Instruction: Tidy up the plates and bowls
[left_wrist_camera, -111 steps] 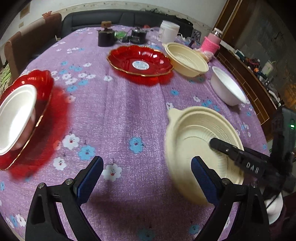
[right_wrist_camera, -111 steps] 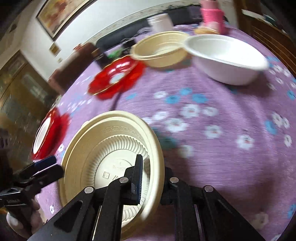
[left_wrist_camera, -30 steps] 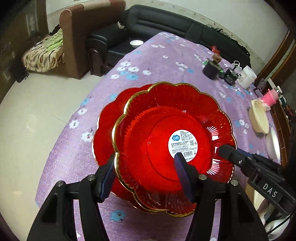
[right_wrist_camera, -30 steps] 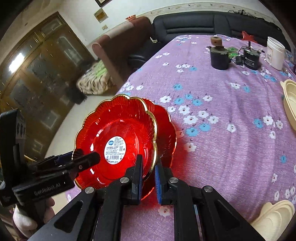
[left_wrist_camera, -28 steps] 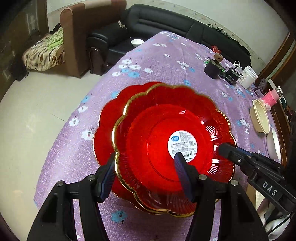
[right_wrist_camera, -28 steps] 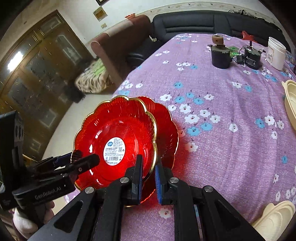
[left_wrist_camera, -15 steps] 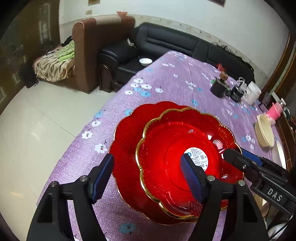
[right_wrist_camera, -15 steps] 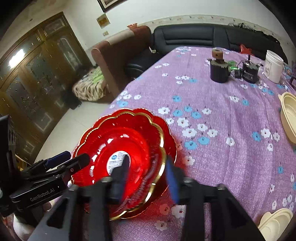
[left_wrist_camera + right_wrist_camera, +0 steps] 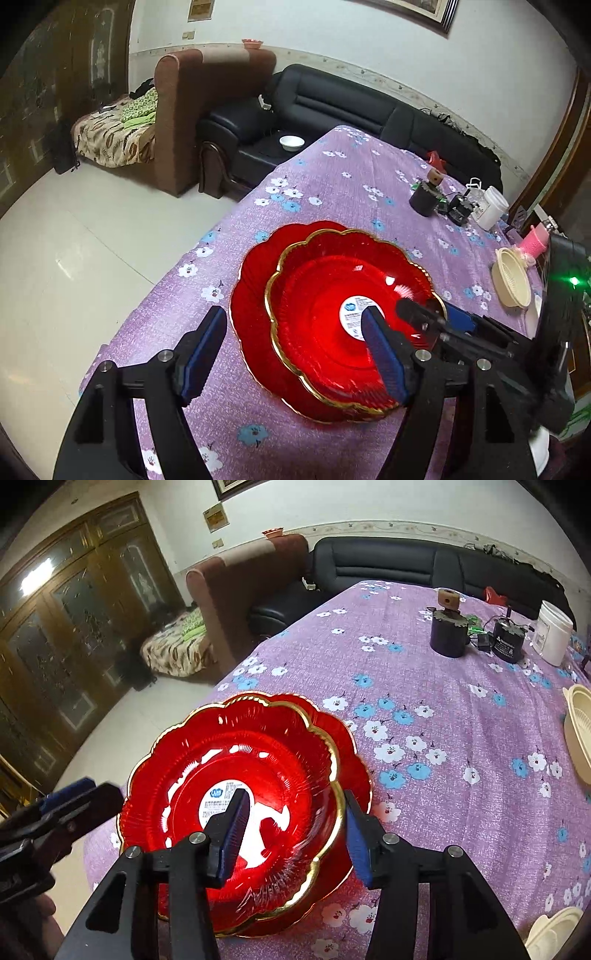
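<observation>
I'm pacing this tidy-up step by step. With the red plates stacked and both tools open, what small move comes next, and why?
Probably draw the right tool back and turn toward the cream bowl. The top red plate already sits nested in the lower red plate, both tools are open and grip nothing, and cream bowls are still spread along the table's far side.

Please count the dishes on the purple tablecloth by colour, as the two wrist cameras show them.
Red plates: 2, top plate nested in lower plate.
Cream bowls or plates: 2, one far, one at the near edge.
Total: 4; other dishes may lie out of view.
</observation>
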Tool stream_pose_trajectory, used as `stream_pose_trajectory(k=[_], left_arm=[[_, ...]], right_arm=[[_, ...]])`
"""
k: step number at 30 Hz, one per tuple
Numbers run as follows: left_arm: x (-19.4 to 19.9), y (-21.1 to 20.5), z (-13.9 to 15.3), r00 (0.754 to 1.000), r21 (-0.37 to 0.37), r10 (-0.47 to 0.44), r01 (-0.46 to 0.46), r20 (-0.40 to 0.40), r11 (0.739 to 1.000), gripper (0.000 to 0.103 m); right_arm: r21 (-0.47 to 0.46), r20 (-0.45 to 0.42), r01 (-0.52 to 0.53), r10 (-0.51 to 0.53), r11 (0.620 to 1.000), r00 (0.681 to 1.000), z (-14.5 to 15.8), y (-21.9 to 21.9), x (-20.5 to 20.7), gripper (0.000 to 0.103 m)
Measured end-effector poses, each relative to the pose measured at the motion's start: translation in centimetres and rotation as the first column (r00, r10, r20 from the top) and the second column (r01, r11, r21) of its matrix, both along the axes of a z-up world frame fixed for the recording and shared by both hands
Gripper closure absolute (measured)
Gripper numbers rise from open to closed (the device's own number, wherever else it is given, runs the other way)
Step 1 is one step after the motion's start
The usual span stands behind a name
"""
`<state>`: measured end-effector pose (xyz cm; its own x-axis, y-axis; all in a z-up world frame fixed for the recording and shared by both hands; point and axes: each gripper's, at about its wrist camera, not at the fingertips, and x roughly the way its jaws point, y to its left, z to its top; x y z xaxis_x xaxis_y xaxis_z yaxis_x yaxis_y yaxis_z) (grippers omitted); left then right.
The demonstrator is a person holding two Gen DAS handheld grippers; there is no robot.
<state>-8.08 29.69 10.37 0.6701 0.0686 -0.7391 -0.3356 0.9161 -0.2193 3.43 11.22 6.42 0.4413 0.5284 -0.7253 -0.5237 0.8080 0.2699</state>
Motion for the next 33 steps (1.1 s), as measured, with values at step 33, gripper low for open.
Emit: stream_pose_trajectory(k=[33], left_arm=[[3.4, -24.4, -5.2, 0.838, -0.025, -0.521, 0.524, -0.163, 0.851, 0.017]], right_arm=[[0.137, -0.187, 0.417, -0.390, 0.899, 0.902, -3.7, -32.5, -6.9, 0.045]])
